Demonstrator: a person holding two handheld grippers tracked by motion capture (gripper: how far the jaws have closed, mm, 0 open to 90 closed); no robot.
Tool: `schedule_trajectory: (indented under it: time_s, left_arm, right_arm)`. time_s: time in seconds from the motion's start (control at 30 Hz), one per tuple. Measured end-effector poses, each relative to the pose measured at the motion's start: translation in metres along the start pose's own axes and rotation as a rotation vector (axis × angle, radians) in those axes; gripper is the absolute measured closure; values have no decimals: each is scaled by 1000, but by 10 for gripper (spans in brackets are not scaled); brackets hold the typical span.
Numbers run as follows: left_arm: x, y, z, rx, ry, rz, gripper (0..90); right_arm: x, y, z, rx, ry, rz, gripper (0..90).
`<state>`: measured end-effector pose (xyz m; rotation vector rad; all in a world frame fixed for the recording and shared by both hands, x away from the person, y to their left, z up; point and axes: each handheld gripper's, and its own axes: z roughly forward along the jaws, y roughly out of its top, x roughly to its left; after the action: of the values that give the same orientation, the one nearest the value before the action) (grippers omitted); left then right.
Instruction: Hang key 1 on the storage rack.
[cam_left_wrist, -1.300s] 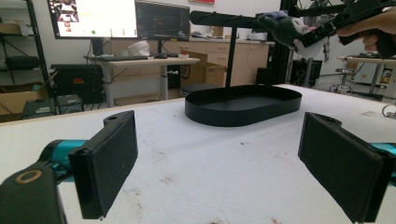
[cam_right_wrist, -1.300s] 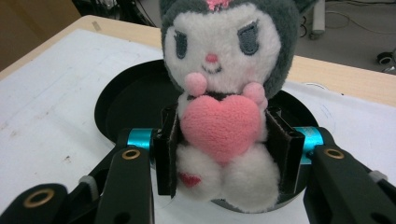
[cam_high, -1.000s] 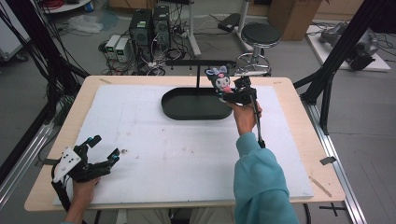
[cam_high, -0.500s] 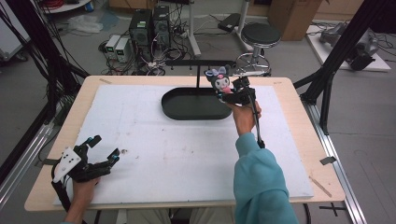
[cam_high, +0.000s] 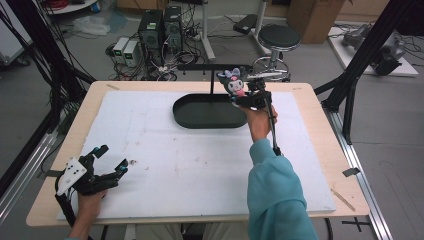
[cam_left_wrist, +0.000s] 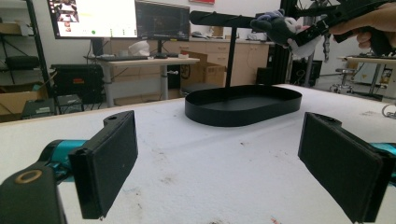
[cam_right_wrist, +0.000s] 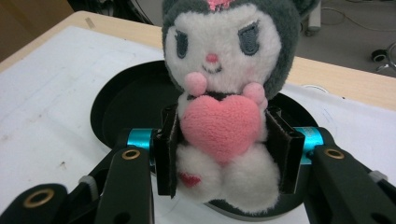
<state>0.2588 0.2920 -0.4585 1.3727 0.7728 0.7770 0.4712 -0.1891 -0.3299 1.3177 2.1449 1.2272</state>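
While the right gripper (cam_high: 248, 96) is held up over the far right end of the black oval tray (cam_high: 200, 112), its jaws pinch a plush toy (cam_right_wrist: 226, 100) by the waist, one pad pressed into each side of the soft body. The right gripper view shows the toy upright and facing the camera: a white face under a dark grey hood, a pink heart hugged against its chest, white legs hanging below the pads. Beneath it lies the tray's dark floor, so the toy hangs in the air above the tray, not touching it. In the high view the toy (cam_high: 234, 83) sits just left of the right hand (cam_high: 257, 117), close to the black T-shaped stand (cam_high: 212, 70) that rises from the tray's far side.

The left gripper (cam_high: 95, 170) rests low at the near left corner of the tabletop (cam_high: 165, 150), well apart from the tray. Its jaws are spread wide with nothing between them; the left gripper view shows the two black pads (cam_left_wrist: 109, 163) standing far apart over the white, lightly scuffed surface, and beyond them the tray (cam_left_wrist: 243, 105) with the stand's post behind it, and the toy (cam_left_wrist: 280, 28) held aloft at the far right.
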Motion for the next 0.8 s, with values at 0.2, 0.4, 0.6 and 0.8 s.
schedule_trajectory:
  time_s: [0.2, 0.4, 0.6, 0.8]
  left_arm:
    - [0, 0, 0, 0, 0, 0, 124]
    - [0, 0, 0, 0, 0, 0, 124]
    - [0, 0, 0, 1, 0, 0, 124]
    - [0, 0, 0, 1, 0, 1, 124]
  right_arm:
    - [-2, 3, -1, -12, 4, 19, 539]
    - [-4, 3, -3, -24, 7, 35, 539]
    - [-6, 3, -1, -33, 15, 46, 540]
    - [-7, 2, 2, -35, 20, 60, 540]
